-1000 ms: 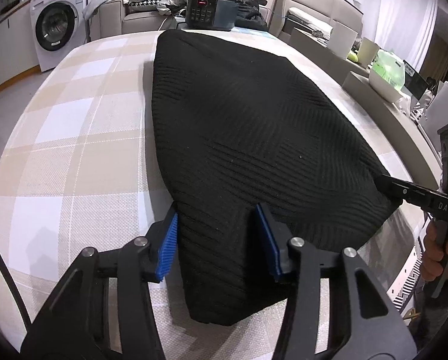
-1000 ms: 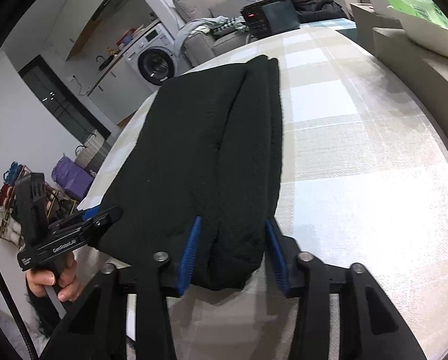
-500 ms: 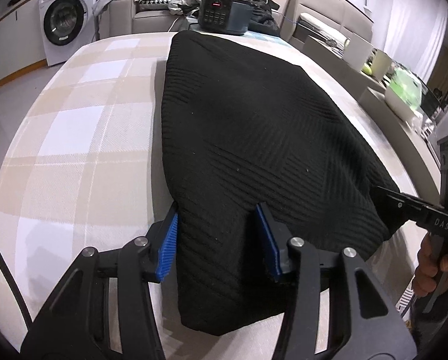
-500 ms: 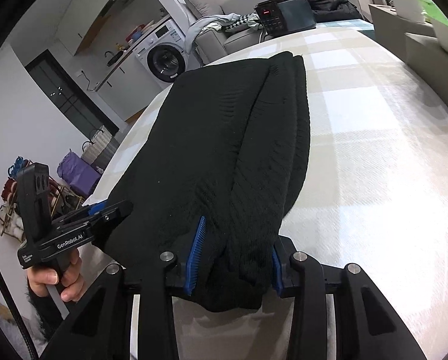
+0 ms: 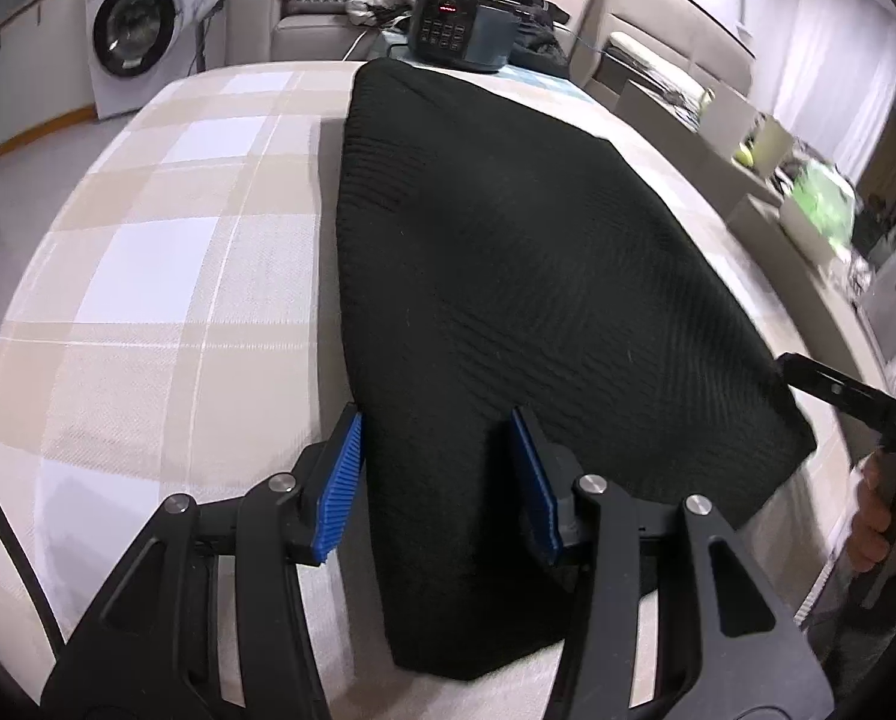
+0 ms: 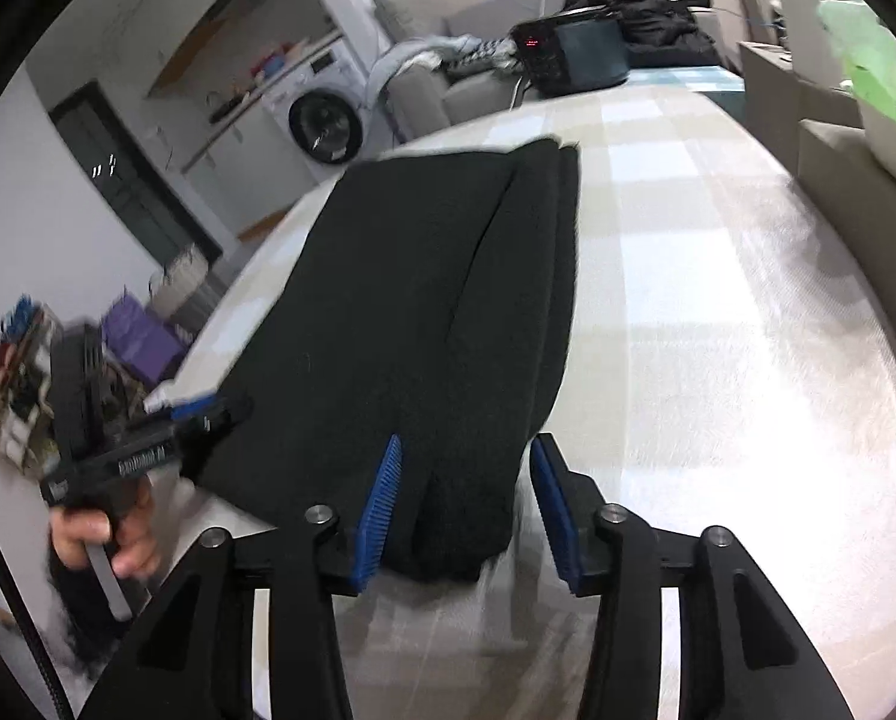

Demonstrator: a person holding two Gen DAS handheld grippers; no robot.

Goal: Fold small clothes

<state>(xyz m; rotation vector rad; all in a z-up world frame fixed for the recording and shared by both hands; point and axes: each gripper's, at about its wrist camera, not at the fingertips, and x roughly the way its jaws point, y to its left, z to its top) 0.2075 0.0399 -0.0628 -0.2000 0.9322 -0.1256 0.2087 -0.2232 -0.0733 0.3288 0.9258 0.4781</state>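
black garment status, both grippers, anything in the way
Left gripper shut on black garment near corner. Right gripper just opening, fingers off the folded edge, garment between them. Garment flat on checked cloth; nothing in the way.

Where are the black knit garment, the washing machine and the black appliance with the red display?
black knit garment (image 5: 508,276): left wrist view, middle of the fabric.
washing machine (image 5: 129,36): left wrist view, door.
black appliance (image 6: 571,54): right wrist view, front face.

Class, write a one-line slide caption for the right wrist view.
Right gripper jaws just opening around the near corner of a folded black knit garment on a checked tablecloth.
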